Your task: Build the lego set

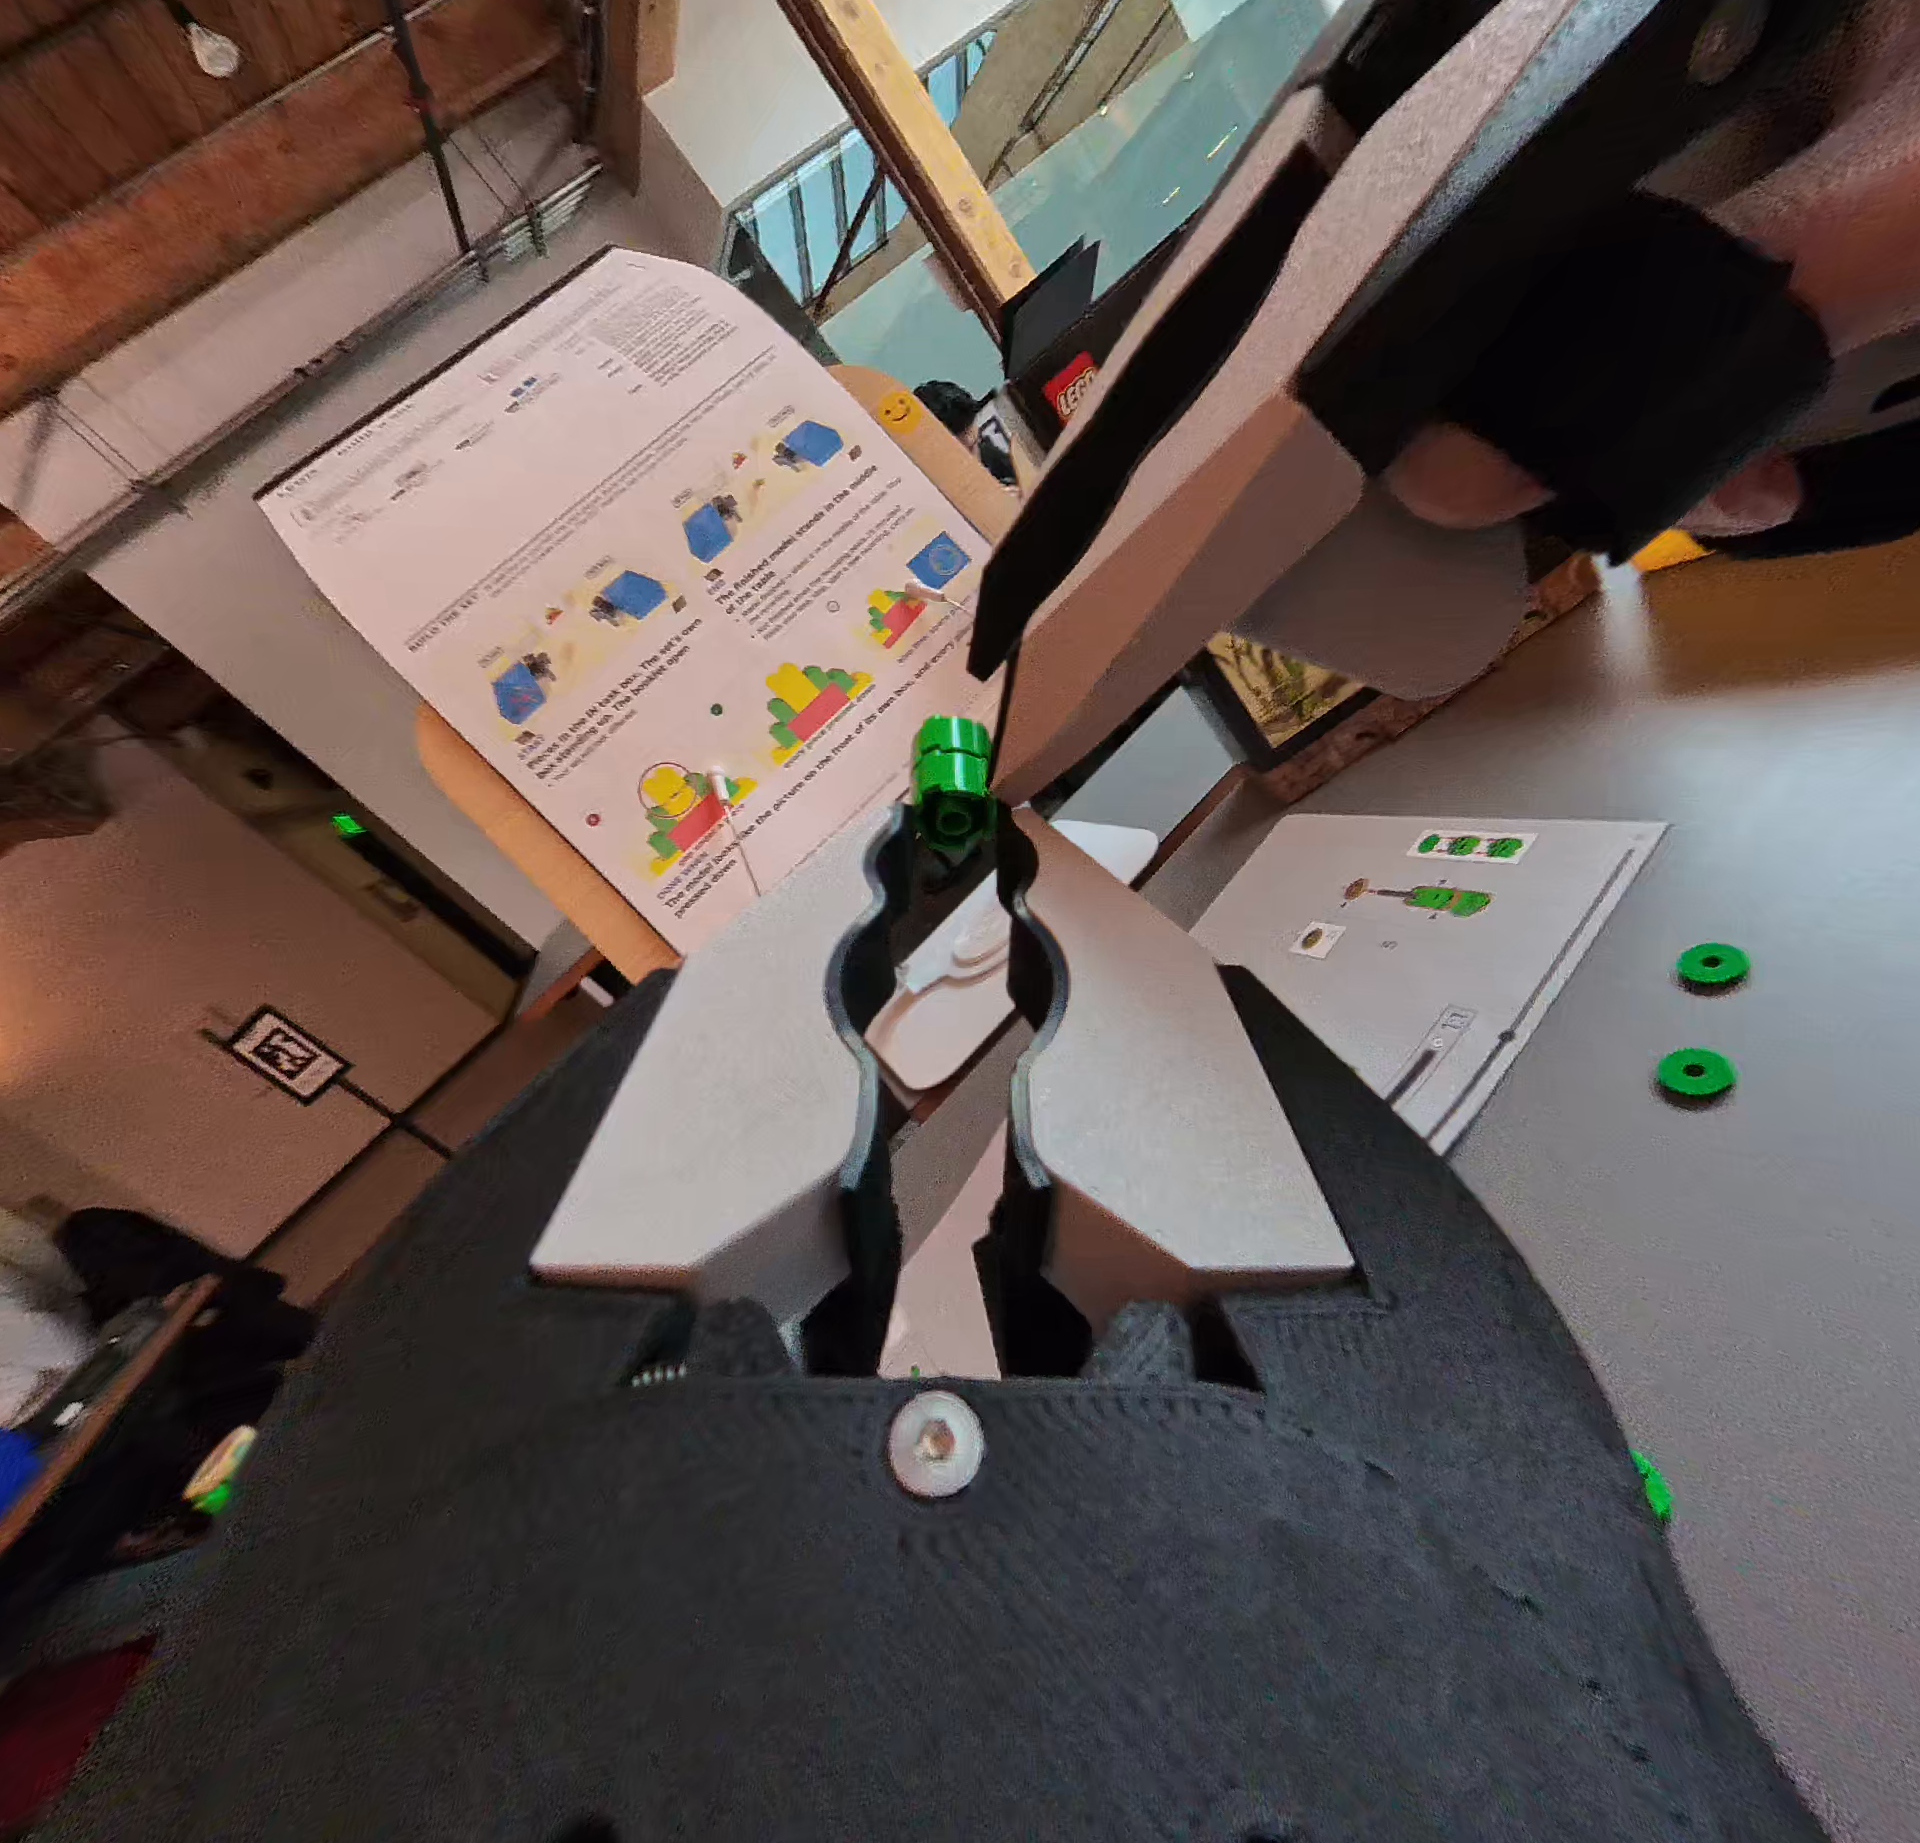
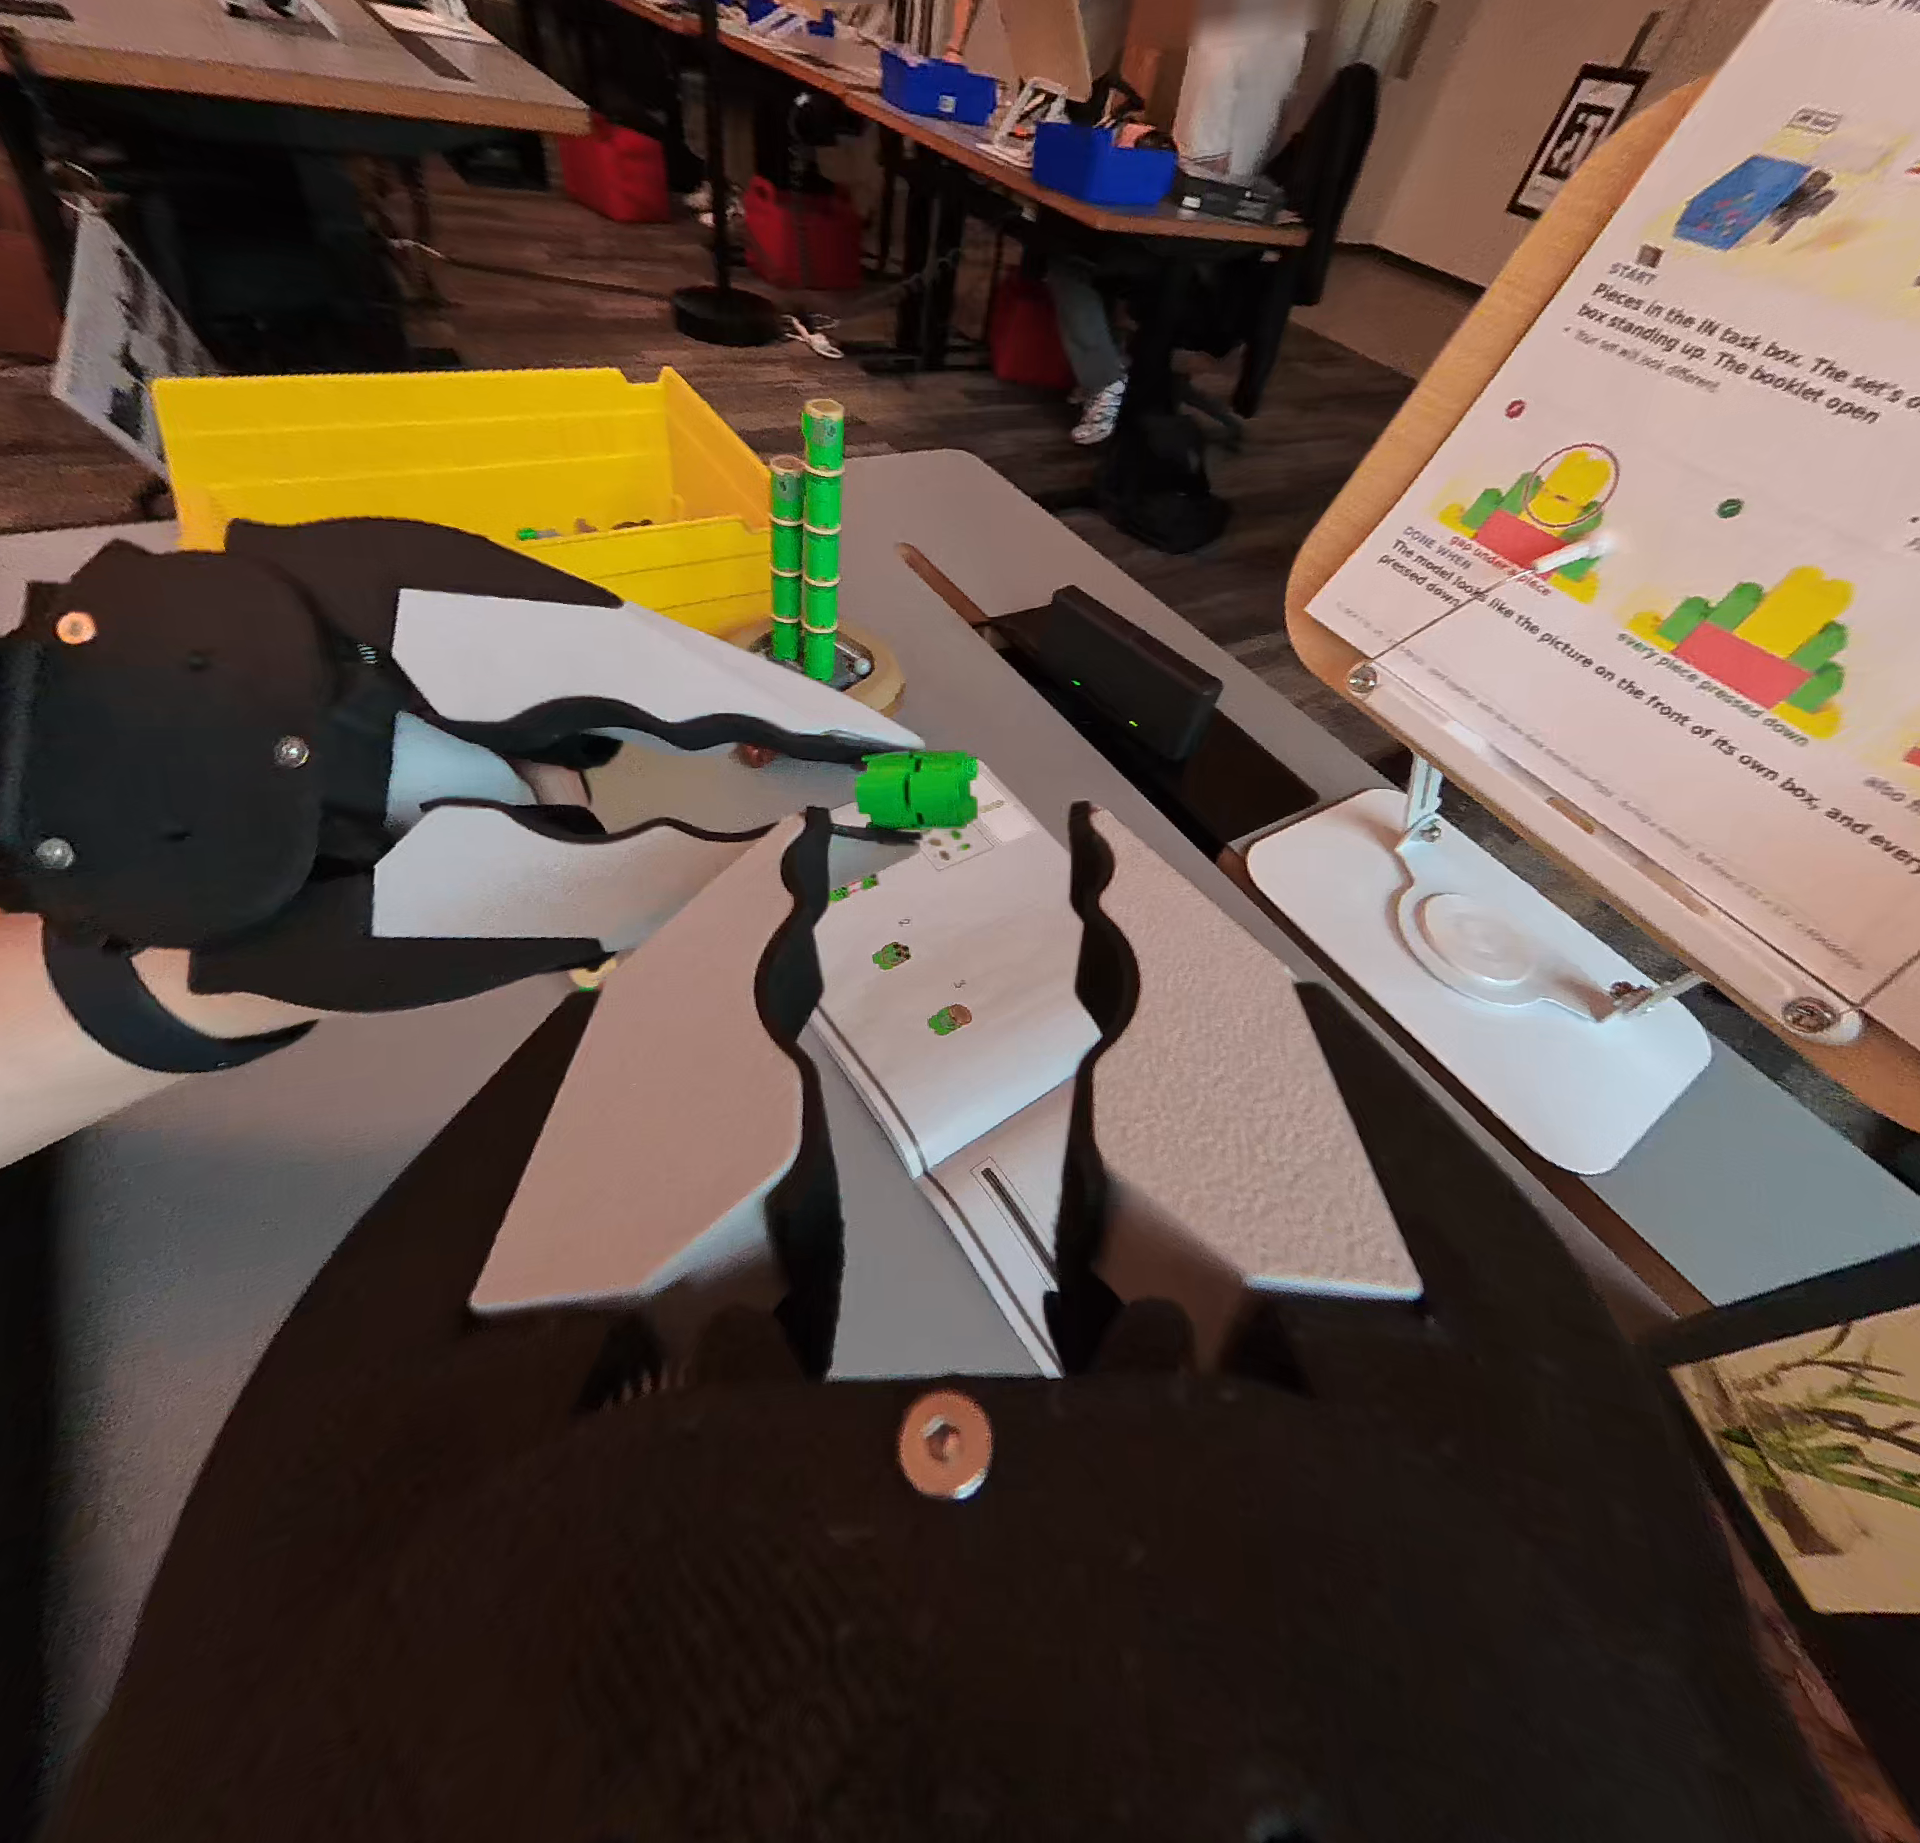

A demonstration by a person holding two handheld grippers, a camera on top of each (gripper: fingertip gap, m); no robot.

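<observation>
The left claw (image 1: 951, 837) is clamped on a short stack of green round pieces (image 2: 916, 787), pinching it at the very fingertips so most of the stack juts out past them. The right claw (image 2: 940, 837) hangs spread and empty just beside that stack, its tips over the open instruction booklet (image 2: 966, 1045) on the bench (image 2: 260, 1232).

The step in hand looks like adding a piece to, or re-gripping, this small stack. To do it well, the right claw should probably close squarely across the free end, pressing along the stack's axis so the studs seat without the pieces twisting out of the thin fingertip hold. That hold is shallow; a sideways push could pop the stack loose.

In the right wrist view the left claw reaches in from the left, roughly level above the bench, with the stack lying sideways. The right claw is pitched down toward the booklet.

The partly built model, two green stalks (image 2: 805, 557), stands on a round base toward the bench's far edge beside the yellow bin (image 2: 436, 443). Two loose green discs (image 1: 1704, 1019) lie on the bench beside the booklet.
</observation>
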